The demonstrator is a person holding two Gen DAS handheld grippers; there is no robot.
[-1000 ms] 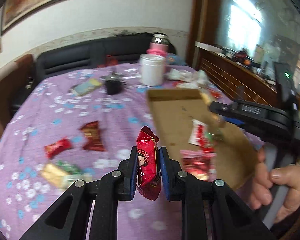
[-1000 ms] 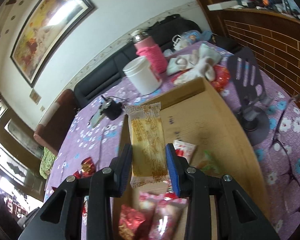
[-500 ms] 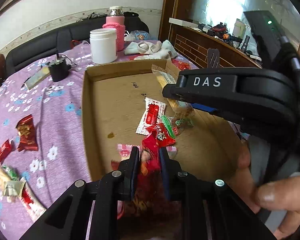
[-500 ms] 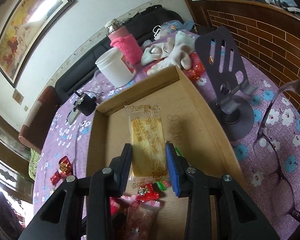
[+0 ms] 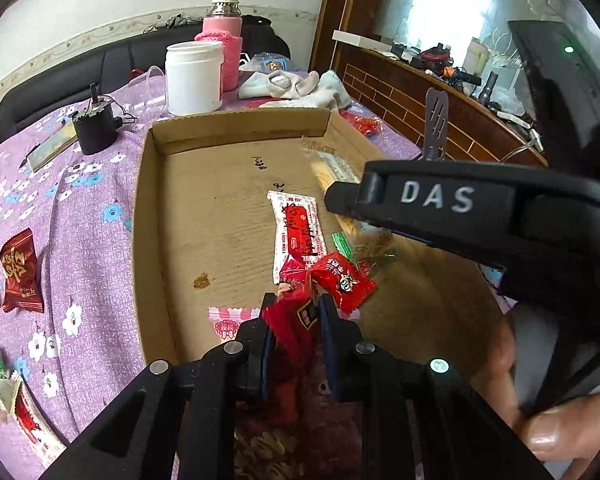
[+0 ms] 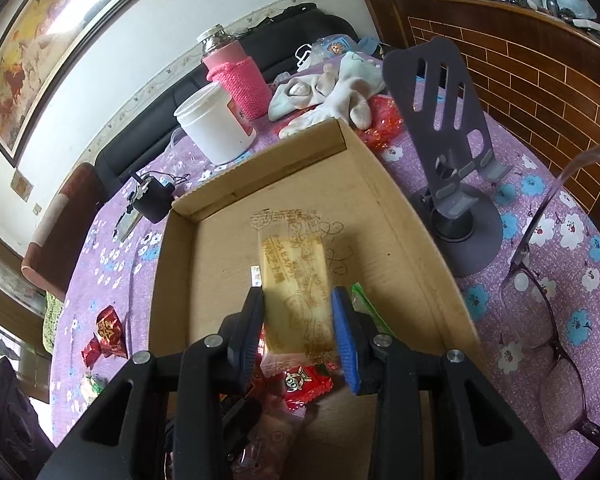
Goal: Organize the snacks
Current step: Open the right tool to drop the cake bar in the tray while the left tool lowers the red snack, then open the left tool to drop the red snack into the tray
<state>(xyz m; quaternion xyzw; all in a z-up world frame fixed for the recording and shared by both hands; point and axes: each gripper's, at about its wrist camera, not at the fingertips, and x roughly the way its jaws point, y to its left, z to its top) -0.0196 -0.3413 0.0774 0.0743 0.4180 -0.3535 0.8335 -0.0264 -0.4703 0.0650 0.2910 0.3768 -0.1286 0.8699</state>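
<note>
A shallow cardboard box point(image 5: 236, 130) point(image 6: 260, 176) lies on the purple flowered tablecloth. My left gripper point(image 5: 294, 312) is shut on a red snack packet point(image 5: 296, 312) low over the box's near end. My right gripper point(image 6: 300, 308) is shut on a long yellow wafer packet point(image 6: 296, 280) held above the box floor. In the box lie a white-and-red stick packet point(image 5: 298, 232), a small red candy point(image 5: 342, 280) point(image 6: 304, 380), a green candy point(image 5: 342, 242) and pink packets point(image 5: 230, 322).
Loose snacks point(image 5: 18, 270) point(image 6: 108, 330) lie on the cloth left of the box. Behind it stand a white jar point(image 5: 194, 76), a pink flask point(image 6: 238, 76), a black charger point(image 5: 96, 128) and socks point(image 6: 332, 92). A phone stand point(image 6: 448, 152) and glasses point(image 6: 540, 320) are on the right.
My left gripper carried the red packet from over the tablecloth to over the box and lowered it. My right gripper lowered the yellow packet towards the box floor.
</note>
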